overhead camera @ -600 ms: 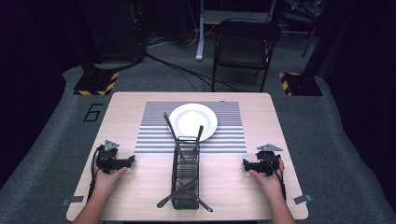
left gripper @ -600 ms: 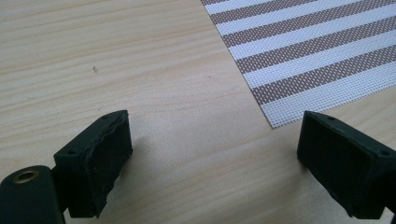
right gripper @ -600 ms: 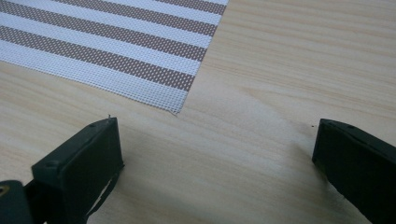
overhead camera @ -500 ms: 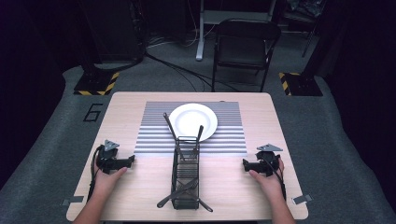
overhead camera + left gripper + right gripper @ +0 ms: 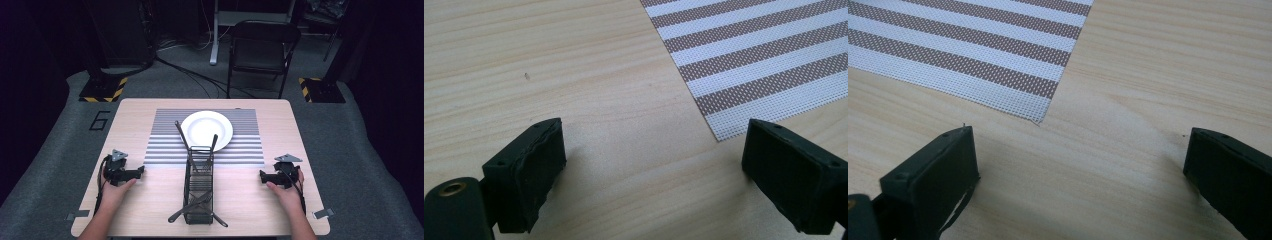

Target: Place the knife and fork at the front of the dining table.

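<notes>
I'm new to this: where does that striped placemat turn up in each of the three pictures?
High view: the striped placemat lies mid-table under the white plate.
Left gripper view: one corner of it sits at the upper right.
Right gripper view: another corner sits at the upper left.
Shared landmark: the light wooden table, bare around the mat's near edge.

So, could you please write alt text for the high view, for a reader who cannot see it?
A person's hands rest a left gripper and a right gripper, both open, on a wooden table, either side of a black wire cutlery basket. Behind it, a white plate sits on a striped placemat.
</notes>
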### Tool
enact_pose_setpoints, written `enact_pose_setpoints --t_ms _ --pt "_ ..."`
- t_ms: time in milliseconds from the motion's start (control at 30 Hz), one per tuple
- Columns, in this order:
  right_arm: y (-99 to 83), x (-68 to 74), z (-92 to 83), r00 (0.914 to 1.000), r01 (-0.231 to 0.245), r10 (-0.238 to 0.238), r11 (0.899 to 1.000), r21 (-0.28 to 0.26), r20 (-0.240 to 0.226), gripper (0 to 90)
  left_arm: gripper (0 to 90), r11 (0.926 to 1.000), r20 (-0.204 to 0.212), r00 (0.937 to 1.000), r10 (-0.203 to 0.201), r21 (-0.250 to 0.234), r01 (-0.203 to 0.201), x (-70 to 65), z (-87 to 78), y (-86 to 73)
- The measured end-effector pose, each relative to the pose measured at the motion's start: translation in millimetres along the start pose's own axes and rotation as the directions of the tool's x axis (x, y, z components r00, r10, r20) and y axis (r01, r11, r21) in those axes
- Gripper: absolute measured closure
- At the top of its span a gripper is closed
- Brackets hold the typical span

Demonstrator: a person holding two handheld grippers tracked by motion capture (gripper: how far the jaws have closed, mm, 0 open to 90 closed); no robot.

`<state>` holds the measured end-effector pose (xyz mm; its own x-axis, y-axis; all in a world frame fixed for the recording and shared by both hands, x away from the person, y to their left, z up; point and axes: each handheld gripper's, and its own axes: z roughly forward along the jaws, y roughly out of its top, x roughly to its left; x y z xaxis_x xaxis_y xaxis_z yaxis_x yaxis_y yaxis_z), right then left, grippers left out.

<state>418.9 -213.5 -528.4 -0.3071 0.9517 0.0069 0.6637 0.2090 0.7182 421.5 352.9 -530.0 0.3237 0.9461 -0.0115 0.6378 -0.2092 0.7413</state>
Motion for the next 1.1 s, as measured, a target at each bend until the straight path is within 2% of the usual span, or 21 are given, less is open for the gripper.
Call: enact_pose_setpoints --t_ms 167,267,433,500,633,667,700,733,800,900,967,1100 --pt "-0.4 1.5 -1.3 1.0000 -0.004 0.004 1.000 -0.007 0.000 4.5 10.2 1.0000 0.000 1.0000 0.000 0.000 0.000 0.0 0.0 0.0" --pt "0.9 3.5 -4.8 1.0000 -0.003 0.003 1.000 -0.009 -0.001 15.5 10.2 1.0000 -0.001 1.0000 -0.001 0.000 0.001 -0.1 0.0 0.0" --pt "3.1 8.1 -7.9 1.0000 0.002 -0.002 1.000 0.008 -0.006 20.7 10.1 1.0000 0.000 1.0000 -0.001 0.000 0.001 -0.1 0.0 0.0" --pt "5.2 10.6 -11.2 0.9998 0.011 -0.011 1.000 0.000 -0.015 24.3 10.1 1.0000 0.000 1.0000 -0.001 0.000 0.001 -0.1 0.0 0.0" --pt "9.9 16.3 -16.8 0.9983 0.012 -0.013 1.000 -0.013 -0.057 31.7 10.0 1.0000 -0.001 1.0000 0.000 0.000 0.000 -0.1 0.0 0.0" --pt "12.5 21.1 -20.2 0.9964 0.037 -0.038 0.999 -0.011 -0.075 34.6 10.0 1.0000 0.000 1.0000 -0.002 -0.001 0.002 -0.2 0.1 0.0" --pt "12.5 21.1 -20.2 0.9964 0.037 -0.038 0.999 -0.011 -0.075 34.6 10.0 1.0000 -0.001 1.0000 0.000 0.000 0.000 -0.1 0.0 0.0" --pt "15.9 24.7 -22.9 0.9921 0.059 -0.058 0.998 0.007 -0.111 40.2 10.0 1.0000 0.000 1.0000 0.000 0.000 0.000 -0.1 0.0 0.0" --pt "17.3 27.3 -24.5 0.9910 0.058 -0.056 0.998 0.007 -0.121 40.3 10.0 1.0000 0.000 1.0000 0.000 0.000 0.000 -0.1 0.0 0.0" --pt "21.5 35.7 -30.6 0.9887 0.082 -0.083 0.997 -0.016 -0.125 40.5 10.0 1.0000 -0.001 1.0000 0.001 0.000 -0.001 -0.1 0.0 0.0" --pt "23.7 40.7 -34.0 0.9890 0.083 -0.086 0.996 -0.029 -0.120 39.8 10.0 1.0000 -0.001 1.0000 0.001 0.000 -0.001 -0.1 0.0 0.1" --pt "28.3 46.4 -41.1 0.9868 0.076 -0.080 0.997 -0.032 -0.141 41.6 10.0 1.0000 0.000 1.0000 0.000 0.000 0.000 -0.1 0.0 0.0"
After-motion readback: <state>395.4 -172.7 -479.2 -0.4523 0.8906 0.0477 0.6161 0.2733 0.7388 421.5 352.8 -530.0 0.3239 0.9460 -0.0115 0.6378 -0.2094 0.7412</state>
